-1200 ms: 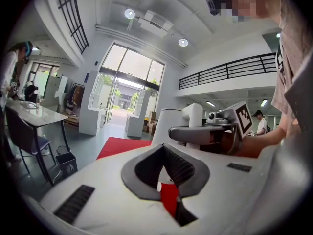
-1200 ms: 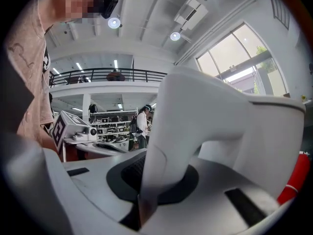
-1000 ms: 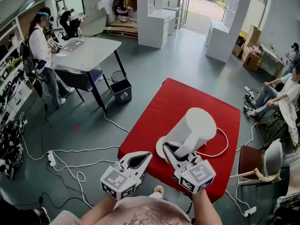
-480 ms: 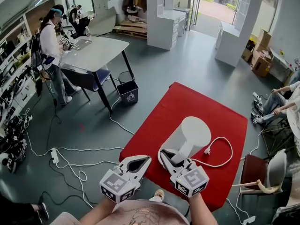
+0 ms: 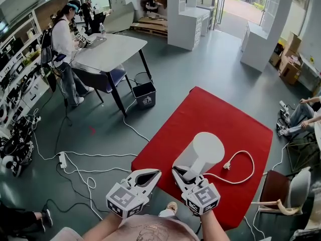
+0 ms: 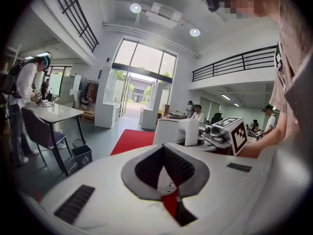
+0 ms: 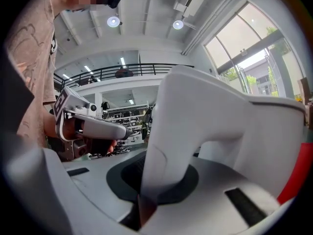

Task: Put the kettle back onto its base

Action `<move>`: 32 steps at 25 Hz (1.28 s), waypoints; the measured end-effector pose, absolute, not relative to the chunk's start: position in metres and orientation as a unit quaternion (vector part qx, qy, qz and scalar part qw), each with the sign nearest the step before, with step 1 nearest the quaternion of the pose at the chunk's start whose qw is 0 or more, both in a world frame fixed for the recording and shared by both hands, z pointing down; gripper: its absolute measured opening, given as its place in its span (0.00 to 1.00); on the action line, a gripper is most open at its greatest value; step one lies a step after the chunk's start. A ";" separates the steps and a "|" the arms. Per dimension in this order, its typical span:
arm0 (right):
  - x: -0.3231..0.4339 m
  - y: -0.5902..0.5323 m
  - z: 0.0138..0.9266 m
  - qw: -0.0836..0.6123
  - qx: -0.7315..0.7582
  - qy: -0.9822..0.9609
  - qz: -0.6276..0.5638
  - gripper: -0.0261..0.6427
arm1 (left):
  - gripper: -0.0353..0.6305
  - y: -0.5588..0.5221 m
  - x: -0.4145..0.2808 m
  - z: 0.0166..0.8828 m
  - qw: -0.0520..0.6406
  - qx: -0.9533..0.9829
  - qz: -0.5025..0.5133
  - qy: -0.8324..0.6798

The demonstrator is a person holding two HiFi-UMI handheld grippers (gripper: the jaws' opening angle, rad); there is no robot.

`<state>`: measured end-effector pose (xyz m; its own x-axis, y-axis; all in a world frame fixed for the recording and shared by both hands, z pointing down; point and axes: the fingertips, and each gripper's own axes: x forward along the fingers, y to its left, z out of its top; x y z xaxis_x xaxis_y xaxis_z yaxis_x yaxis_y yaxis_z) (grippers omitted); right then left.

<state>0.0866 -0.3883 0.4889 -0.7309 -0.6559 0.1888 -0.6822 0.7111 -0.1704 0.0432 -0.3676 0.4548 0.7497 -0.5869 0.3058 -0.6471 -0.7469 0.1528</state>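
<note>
Far over on my left, a person (image 5: 61, 36) stands at a white table (image 5: 108, 49). A dark bin (image 5: 144, 94) sits on the floor just beside the table's near leg, and white cables (image 5: 100, 155) trail across the grey floor to a power strip (image 5: 62, 159).

Coming in towards the middle, my left gripper (image 5: 156, 171) hovers at the near-left edge of the red cloth (image 5: 220, 114). Its own view shows me the two pads brought together at the tips with nothing held between them, and only red cloth showing through the gap behind.

Just to its right, and apart from it, my right gripper (image 5: 184, 171) is clamped on the handle of the white kettle (image 5: 204, 149). From that gripper's view the handle fills the space between the jaws and both pads press against it. The kettle is over the near half of the red cloth, its body reaching away from me beyond the gripper. I cannot tell whether its bottom rests on anything, because the body and the gripper cover whatever lies underneath, the base included.

To the right of the kettle a white cord (image 5: 253, 164) loops over the cloth, its plug (image 5: 227, 165) lying loose just beside the kettle. Farther right, off the cloth, stands a chair (image 5: 293, 181), and a seated person (image 5: 306, 112) shows at the right edge.
</note>
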 end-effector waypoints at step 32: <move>0.048 -0.357 0.545 0.167 0.356 -0.919 0.033 0.11 | 0.03 -0.361 0.039 0.462 0.139 0.928 0.120 -0.323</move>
